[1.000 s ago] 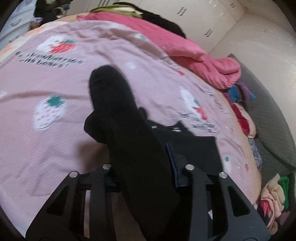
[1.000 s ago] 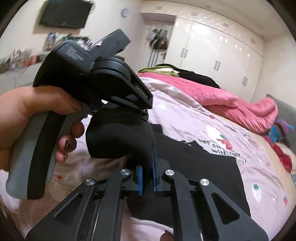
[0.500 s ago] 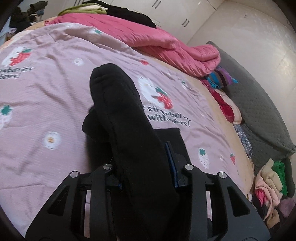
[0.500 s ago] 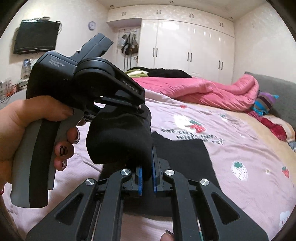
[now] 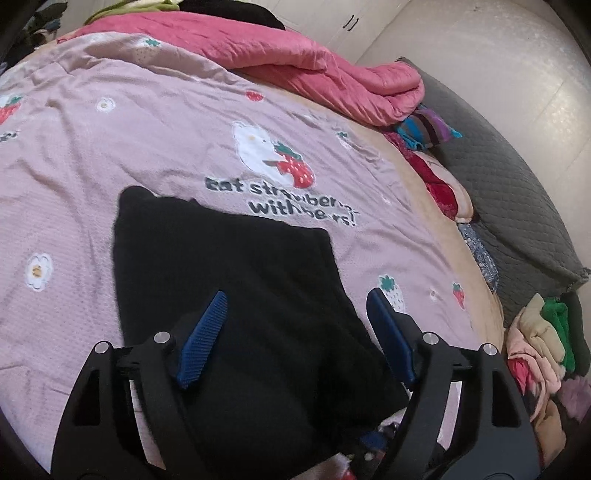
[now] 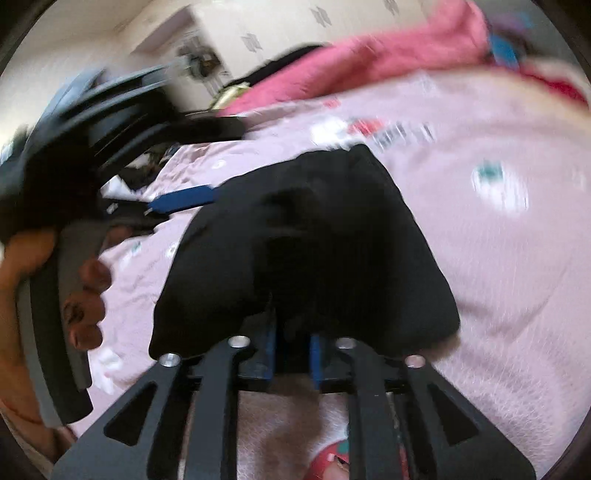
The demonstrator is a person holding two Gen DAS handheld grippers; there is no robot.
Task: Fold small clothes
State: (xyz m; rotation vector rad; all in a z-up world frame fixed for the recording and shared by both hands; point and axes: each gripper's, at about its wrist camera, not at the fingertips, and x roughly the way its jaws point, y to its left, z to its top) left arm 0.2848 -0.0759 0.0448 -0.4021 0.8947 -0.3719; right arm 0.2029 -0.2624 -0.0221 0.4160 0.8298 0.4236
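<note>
A small black garment (image 5: 236, 280) lies folded on the pink strawberry-print bedspread (image 5: 129, 147). My left gripper (image 5: 295, 299) is open above it, blue pads spread wide and holding nothing. In the right wrist view, my right gripper (image 6: 293, 332) is shut on the near edge of the black garment (image 6: 306, 236), which bulges up in front of the fingers. The left gripper body and the hand holding it (image 6: 59, 240) show at the left of that blurred view.
A pink quilt (image 5: 295, 74) is bunched at the far side of the bed. Loose clothes (image 5: 543, 350) are piled at the right edge beside a grey quilted mat (image 5: 509, 192). White wardrobes (image 6: 295, 33) stand behind.
My left gripper has opened and let go of the black cloth, which now lies flat on the bed. My right gripper has swung down fast, still clamped on the garment.
</note>
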